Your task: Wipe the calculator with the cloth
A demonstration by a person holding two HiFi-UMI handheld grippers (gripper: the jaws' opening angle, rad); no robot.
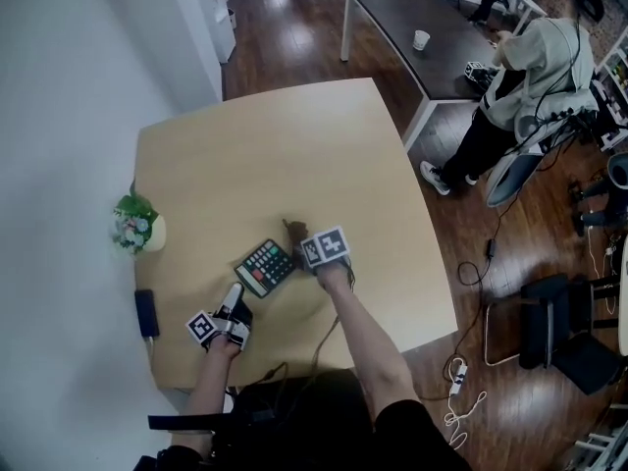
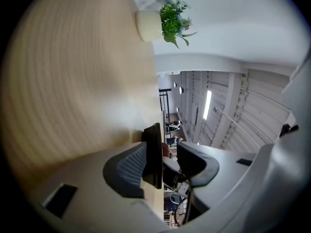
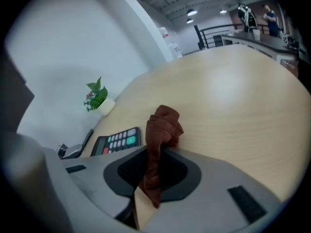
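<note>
The black calculator [image 1: 265, 266] with coloured keys lies on the light wooden table [image 1: 285, 155], near its front. My left gripper [image 1: 235, 300] reaches it from the lower left. In the left gripper view the calculator's thin edge [image 2: 154, 154] stands between the jaws of the left gripper [image 2: 169, 152], against one pad, with a gap to the other. My right gripper [image 1: 299, 238] is just right of the calculator, shut on a brown cloth [image 1: 293, 230]. In the right gripper view the cloth [image 3: 163, 125] sticks up bunched from the jaws of the right gripper [image 3: 158, 161], with the calculator [image 3: 116, 141] to its left.
A small potted plant [image 1: 137, 226] stands at the table's left edge, a dark phone [image 1: 146, 312] in front of it. A person [image 1: 540, 77] stands at a dark desk [image 1: 412, 18] with a paper cup [image 1: 421, 39]. A black chair [image 1: 554, 327] is at right.
</note>
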